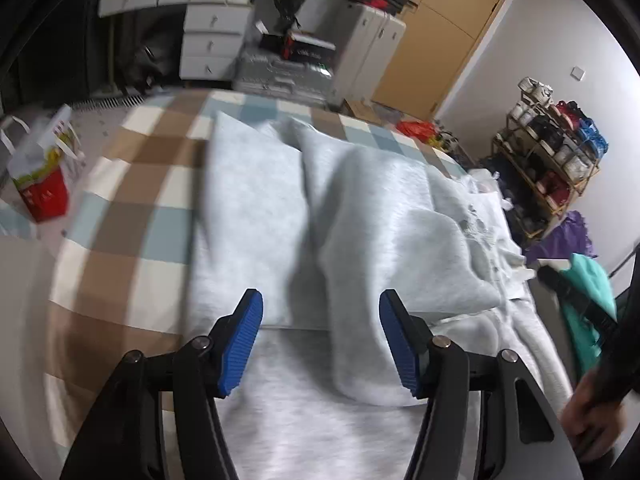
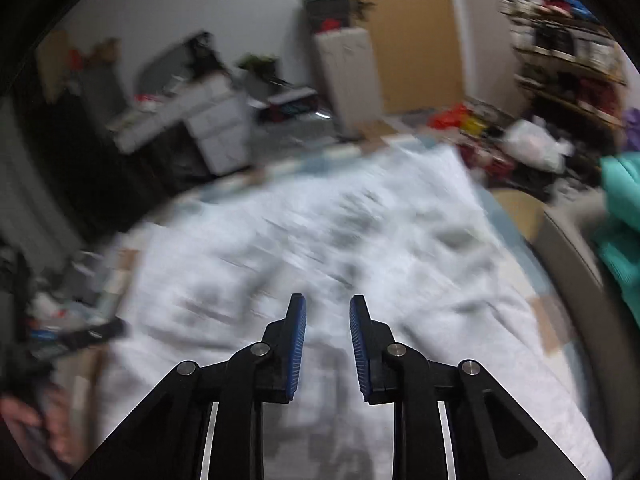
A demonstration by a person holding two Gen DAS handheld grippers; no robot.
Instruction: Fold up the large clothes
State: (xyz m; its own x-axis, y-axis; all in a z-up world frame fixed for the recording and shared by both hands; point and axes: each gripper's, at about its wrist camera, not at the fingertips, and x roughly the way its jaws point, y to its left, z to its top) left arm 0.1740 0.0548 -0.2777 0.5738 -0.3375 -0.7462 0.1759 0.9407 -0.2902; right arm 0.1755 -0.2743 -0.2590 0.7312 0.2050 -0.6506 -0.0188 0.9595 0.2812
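Observation:
A large light grey sweatshirt [image 1: 380, 208] lies spread and partly folded on a bed with a checked brown, blue and white cover [image 1: 132, 184]. A sleeve or folded side lies as a thick ridge across its middle. My left gripper [image 1: 320, 300] hangs just above the garment's near part, jaws wide apart, nothing between the blue pads. In the blurred right wrist view the same grey garment [image 2: 320, 220] fills the bed. My right gripper [image 2: 328, 300] hovers over it with a narrow gap between its pads and no cloth caught in them.
A red and white paper bag [image 1: 40, 184] stands on the floor at the left. White drawers [image 1: 212, 36] and a silver case [image 1: 288, 72] are behind the bed, and a cluttered shelf rack [image 1: 552, 152] is at the right. A teal cloth [image 1: 592, 288] and a person's hand [image 1: 592, 416] are at the right edge.

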